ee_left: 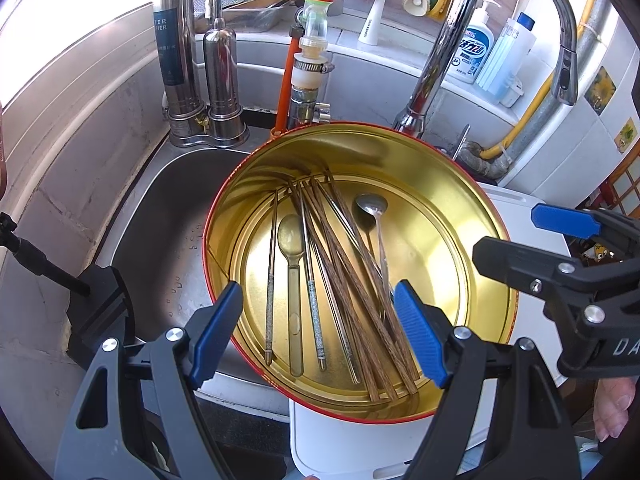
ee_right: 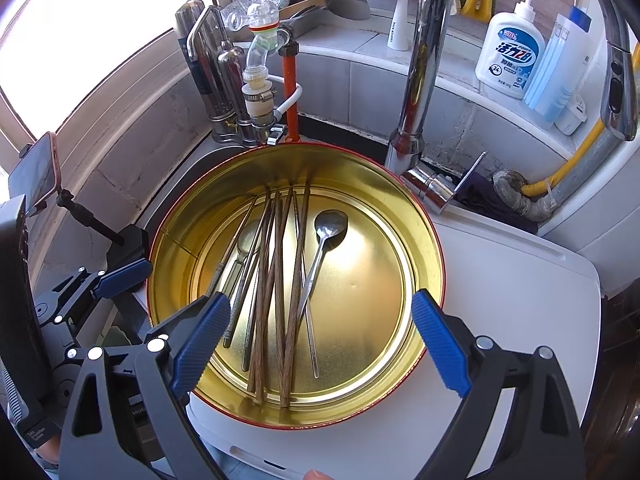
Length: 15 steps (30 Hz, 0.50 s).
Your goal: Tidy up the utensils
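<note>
Both tongs gape wide, empty: left tongs point(ee_left: 318, 332) over tin's near-left rim, right tongs point(ee_right: 322, 340) over its near edge, prob. lining up a pick. Utensils sit loose in round gold tin point(ee_right: 430, 256) w/ red outside, on white board point(ee_right: 520, 300) by sink point(ee_left: 160, 216). Wooden chopsticks point(ee_right: 280, 300), grainy, fan across centre; thin metal chopsticks point(ee_left: 272, 300) left; steel spoon point(ee_right: 330, 224) bowl-up, pale spoon point(ee_left: 294, 280) beside. Chrome faucet point(ee_right: 420, 60) behind.

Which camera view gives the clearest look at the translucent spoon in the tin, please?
The left wrist view: the translucent spoon lies fully exposed between two metal chopsticks. In the right wrist view, chopsticks cross over it and only its bowl shows.
</note>
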### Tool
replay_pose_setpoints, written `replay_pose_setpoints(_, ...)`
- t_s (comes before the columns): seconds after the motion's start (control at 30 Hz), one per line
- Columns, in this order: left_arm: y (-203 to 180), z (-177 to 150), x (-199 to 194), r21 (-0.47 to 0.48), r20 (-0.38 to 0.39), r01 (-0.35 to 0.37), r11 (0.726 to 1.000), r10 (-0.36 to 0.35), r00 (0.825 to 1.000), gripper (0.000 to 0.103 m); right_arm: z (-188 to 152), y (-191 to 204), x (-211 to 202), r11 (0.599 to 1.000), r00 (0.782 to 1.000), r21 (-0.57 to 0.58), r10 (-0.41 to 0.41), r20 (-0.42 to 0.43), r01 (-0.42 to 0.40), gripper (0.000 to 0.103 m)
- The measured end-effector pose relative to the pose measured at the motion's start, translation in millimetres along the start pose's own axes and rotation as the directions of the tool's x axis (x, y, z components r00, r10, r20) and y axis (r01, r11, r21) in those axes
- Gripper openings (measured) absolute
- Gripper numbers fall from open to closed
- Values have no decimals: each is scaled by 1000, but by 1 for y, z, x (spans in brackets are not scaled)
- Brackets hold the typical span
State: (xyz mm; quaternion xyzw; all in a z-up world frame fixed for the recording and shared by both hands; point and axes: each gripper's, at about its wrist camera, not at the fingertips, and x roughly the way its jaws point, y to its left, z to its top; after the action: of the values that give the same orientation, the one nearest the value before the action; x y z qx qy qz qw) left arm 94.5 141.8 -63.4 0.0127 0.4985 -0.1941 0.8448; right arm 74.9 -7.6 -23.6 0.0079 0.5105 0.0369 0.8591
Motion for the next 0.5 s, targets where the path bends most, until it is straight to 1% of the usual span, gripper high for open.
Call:
replay_pose_setpoints(0.1,0,1,-2,4,24,-19,1000,19,1000,77,0,-1,-4,1000,1000,6,4,11,-4,93)
replay_pose_setpoints(0.27,1,1,-9,14,85,-80,997,78,993,77,0,0,-5,1000,1000,7,7,13,-7,93)
replay_pose_setpoints(0.33,2,1,-10,14,95,-72,997,71,993,77,0,0,-4,1000,1000,7,6,12,-6,93)
replay_pose_setpoints(0.5,4,0,-8,12,83,-59,998,58,995,77,-2,1,-5,1000,1000,6,2,15,-2,93)
